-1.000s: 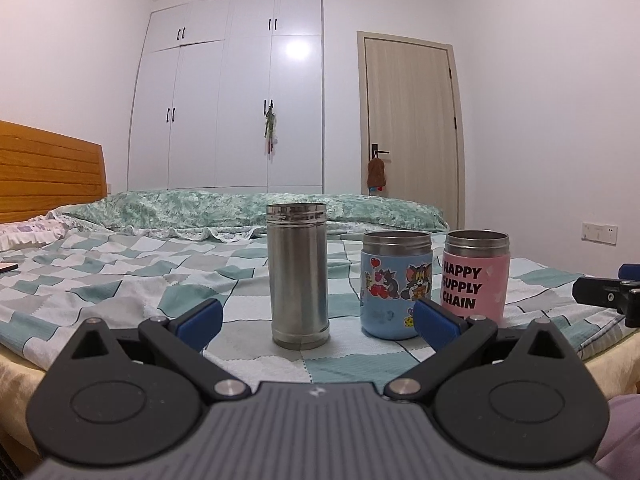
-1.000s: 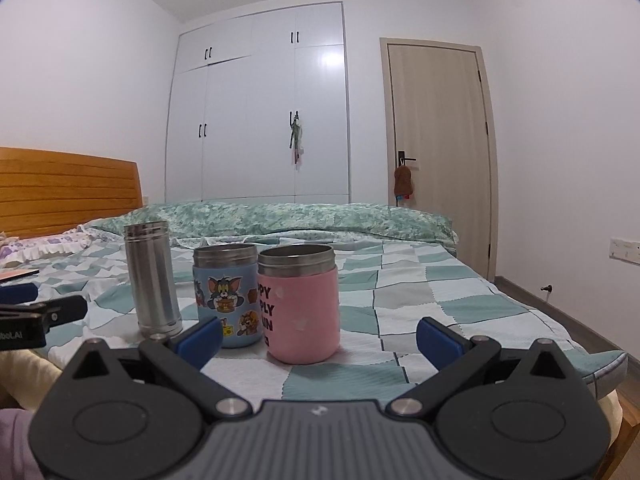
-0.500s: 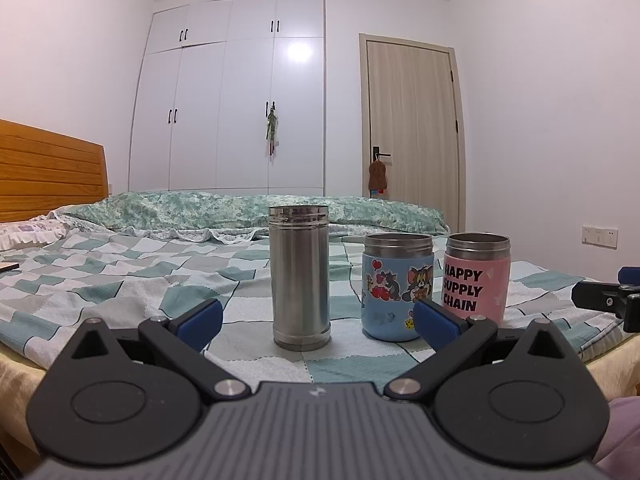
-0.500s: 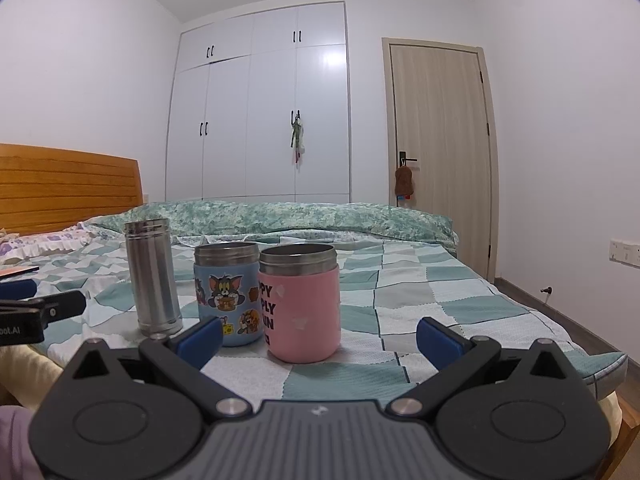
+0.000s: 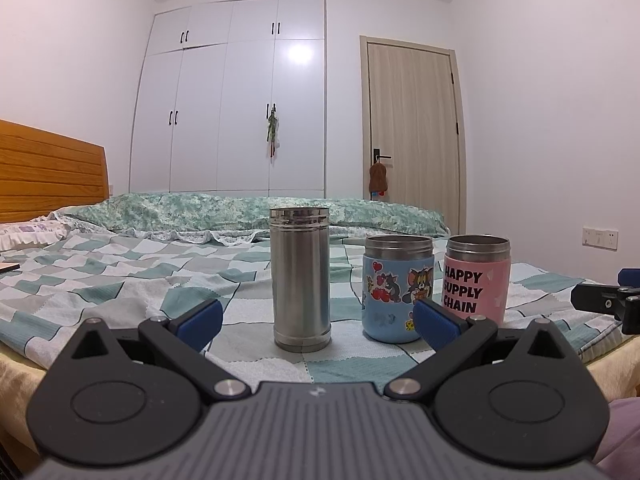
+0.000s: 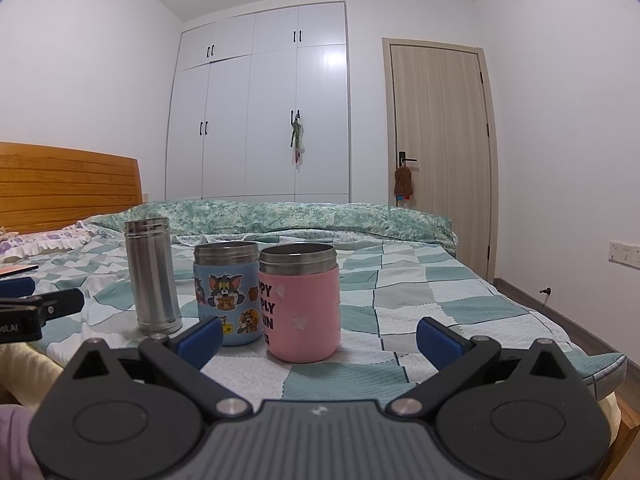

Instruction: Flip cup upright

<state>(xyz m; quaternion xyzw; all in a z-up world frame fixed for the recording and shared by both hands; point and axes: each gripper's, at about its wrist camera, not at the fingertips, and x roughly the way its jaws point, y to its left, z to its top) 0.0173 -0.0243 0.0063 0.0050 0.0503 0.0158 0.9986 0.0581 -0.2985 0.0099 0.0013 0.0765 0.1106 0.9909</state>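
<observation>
- The steel flask (image 5: 301,278) was seen upright on the checked bedspread (image 5: 120,272), long axis vertical, dead ahead of the left gripper (image 5: 316,318).
- Both the left gripper and the right gripper (image 6: 318,338) were spread wide and empty.
- The blue cartoon cup (image 6: 227,292) and pink cup (image 6: 300,300) were nearer the right.

Bed (image 5: 120,280) in front of me, checked green-white cover. Standing on it in a row near the front edge: steel cup (image 5: 300,278), blue cup (image 5: 398,288), pink cup (image 5: 476,280), all upright. Blue and pink just beside each other. Rumpled green quilt (image 5: 240,210) along the far side.
</observation>
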